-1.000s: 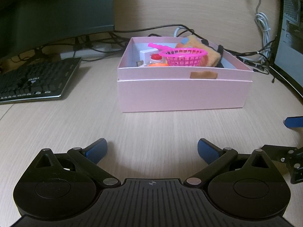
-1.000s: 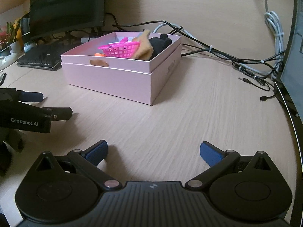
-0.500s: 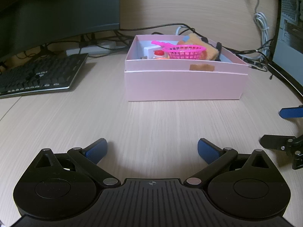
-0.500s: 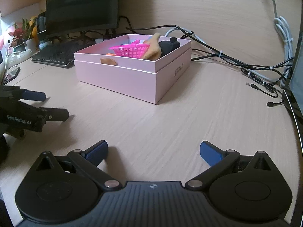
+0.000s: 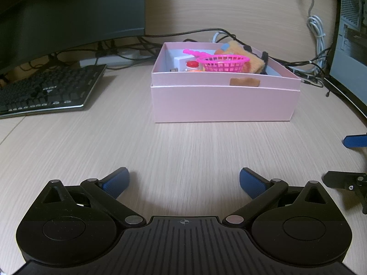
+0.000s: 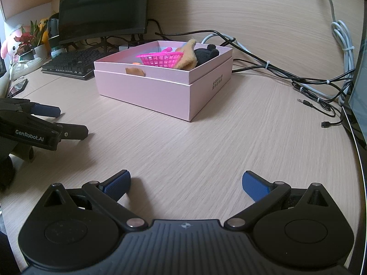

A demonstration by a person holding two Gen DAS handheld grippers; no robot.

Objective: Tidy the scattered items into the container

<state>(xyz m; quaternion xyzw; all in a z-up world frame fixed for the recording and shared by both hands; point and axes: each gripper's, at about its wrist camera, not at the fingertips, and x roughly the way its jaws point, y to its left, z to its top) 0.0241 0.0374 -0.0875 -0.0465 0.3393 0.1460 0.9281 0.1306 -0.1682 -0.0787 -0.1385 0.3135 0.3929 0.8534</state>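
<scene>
Container (image 5: 224, 100): pink box sitting mid-worktop (image 5: 160, 151), holding a pink basket (image 5: 223, 63) and plush toy (image 6: 189, 56). I am hovering the left gripper (image 5: 183, 181) and right gripper (image 6: 187, 183) nearby, fingers wide and empty. Risk, I judge: trailing cables (image 6: 305, 84) snagging a sweeping finger.

Box (image 5: 224, 100) on desk (image 5: 183, 146) at 12 o'clock from left gripper (image 5: 183, 181); basket (image 5: 223, 63), bottle (image 5: 192, 66) and cloth (image 5: 243, 55) inside. Keyboard (image 5: 45, 91) at 10 o'clock, under monitor (image 5: 68, 11). Cables (image 5: 316, 52) at 2 o'clock behind box. Right gripper (image 6: 186, 183) at 3 o'clock, beside left.
</scene>
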